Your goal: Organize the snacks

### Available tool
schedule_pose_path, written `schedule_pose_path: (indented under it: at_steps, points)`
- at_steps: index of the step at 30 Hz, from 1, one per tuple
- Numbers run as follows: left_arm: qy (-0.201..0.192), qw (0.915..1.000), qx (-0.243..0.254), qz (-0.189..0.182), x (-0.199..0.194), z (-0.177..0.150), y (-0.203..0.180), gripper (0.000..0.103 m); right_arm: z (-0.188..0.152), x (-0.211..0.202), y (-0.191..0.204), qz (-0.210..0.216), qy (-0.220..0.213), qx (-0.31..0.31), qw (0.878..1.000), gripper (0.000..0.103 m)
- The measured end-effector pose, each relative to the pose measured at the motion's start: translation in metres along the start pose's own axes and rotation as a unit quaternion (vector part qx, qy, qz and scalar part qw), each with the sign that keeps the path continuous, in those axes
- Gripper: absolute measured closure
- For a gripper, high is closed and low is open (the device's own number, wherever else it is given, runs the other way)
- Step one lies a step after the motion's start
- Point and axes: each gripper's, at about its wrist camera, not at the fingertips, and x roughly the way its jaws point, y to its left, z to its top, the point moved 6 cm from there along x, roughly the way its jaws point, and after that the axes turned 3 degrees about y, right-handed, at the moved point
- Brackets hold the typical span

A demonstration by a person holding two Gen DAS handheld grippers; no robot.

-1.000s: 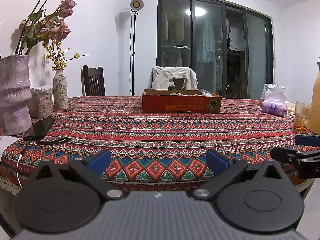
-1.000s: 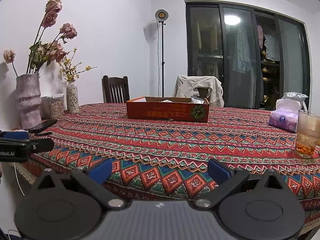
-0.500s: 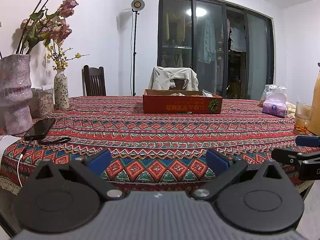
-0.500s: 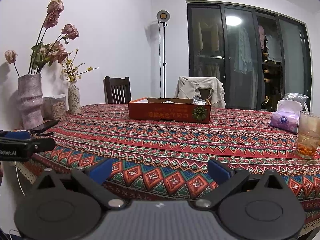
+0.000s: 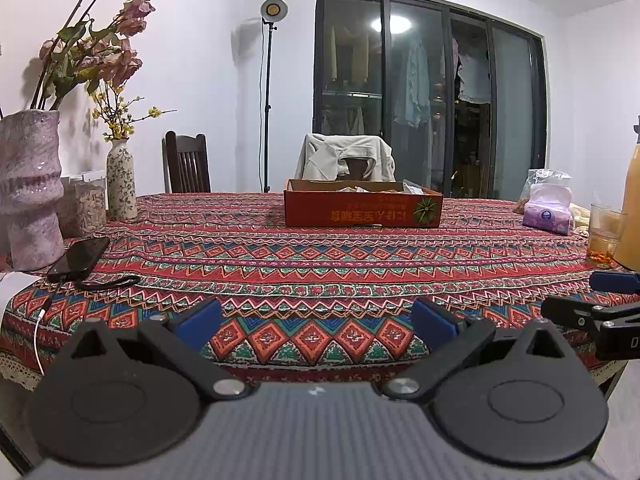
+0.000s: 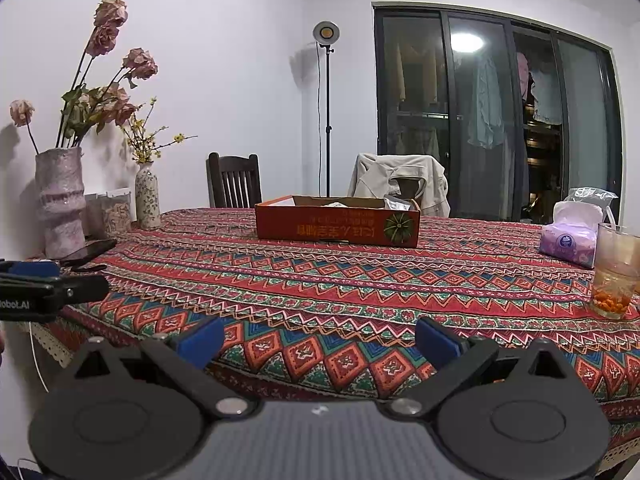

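Left wrist view: the left gripper (image 5: pixel 316 322), blue pads spread wide and holding nothing, is hovering at the frame's bottom over the red patterned tablecloth (image 5: pixel 320 256). The shallow orange cardboard snack box (image 5: pixel 363 208) is sitting at centre. Right wrist view: the right gripper (image 6: pixel 319 341), likewise parted and empty, is facing that box (image 6: pixel 338 226) at frame centre.

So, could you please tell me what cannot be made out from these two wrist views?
- Contents of the shallow red cardboard box: both views, its front wall hides all but a few wrapper tops.
- Orange bottle: left wrist view, cut off by the right edge.
- Left hand-held gripper: right wrist view, cut off by the left edge.
- Box lettering: upside down, too small to read.
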Motion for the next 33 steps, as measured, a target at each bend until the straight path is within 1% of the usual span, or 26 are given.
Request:
schedule_pose_path:
  at_steps: [24, 33]
  points:
    - [0.002, 1.0, 0.0, -0.004, 0.0006, -0.0008, 0.0004, 0.0, -0.0002, -0.0024, -0.0015, 0.0, -0.002, -0.001, 1.0, 0.0]
    - [0.002, 0.9999, -0.001, -0.012, -0.0022, 0.0004, 0.0015, 0.0, -0.0011, -0.0038, -0.0046, -0.003, -0.001, 0.0, 1.0, 0.0]
